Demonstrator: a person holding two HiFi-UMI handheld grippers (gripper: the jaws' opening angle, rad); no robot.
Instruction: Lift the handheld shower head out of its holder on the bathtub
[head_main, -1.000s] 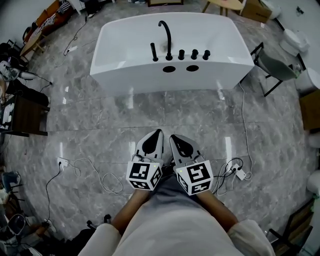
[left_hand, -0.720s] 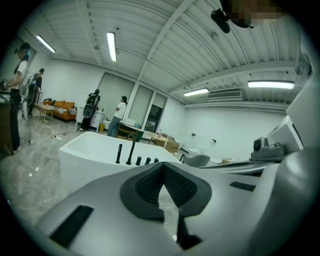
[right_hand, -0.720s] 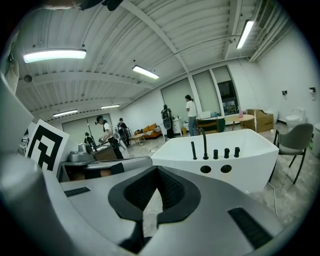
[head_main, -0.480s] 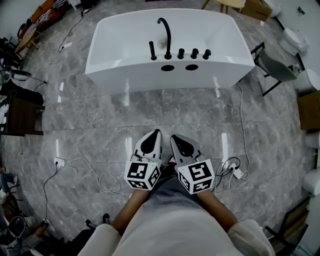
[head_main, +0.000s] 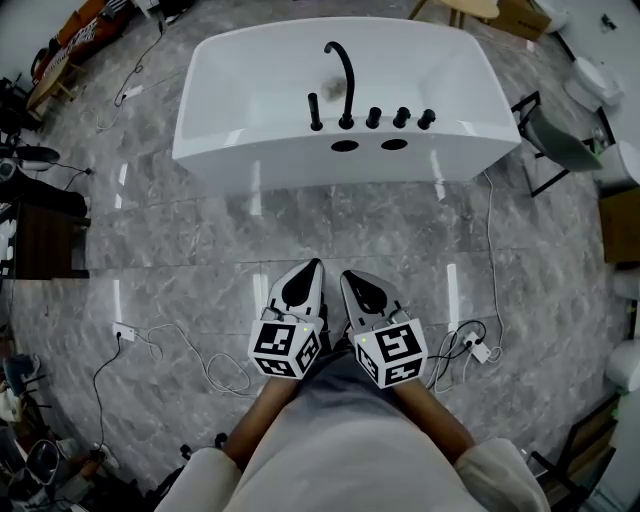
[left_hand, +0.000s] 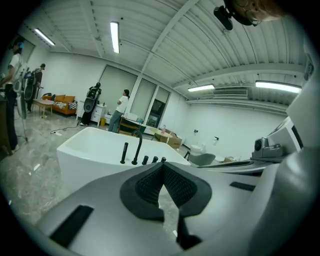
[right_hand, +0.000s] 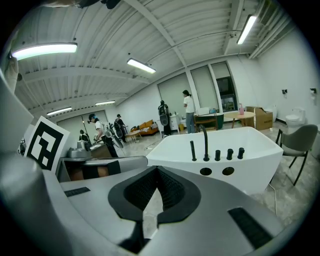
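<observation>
Up ahead, bathtub (head_main: 260, 160) nearer (and further right)

1. Grey marble-look floor tiles (head_main: 350, 240) cover the room and show streaks of glare.
2. A white power strip (head_main: 481, 349) lies toward the floor's right edge among coiled leads. A thin white cable (head_main: 489, 240) runs up the floor beyond it.
3. A white socket block (head_main: 124, 331) lies toward the floor's left edge, and its white lead (head_main: 210, 362) loops across the tiles.
4. A grey chair (head_main: 555, 135) with black legs stands near the right edge.
5. A white toilet (head_main: 585, 85) sits in the far right corner.
6. A dark table (head_main: 45, 225) stands at the left edge.
7. An orange sofa (left_hand: 62, 105) stands by the far wall, and a person in a white top (left_hand: 121, 103) stands near it.
8. Strip lights (left_hand: 115, 36) hang on the ribbed ceiling.
</observation>
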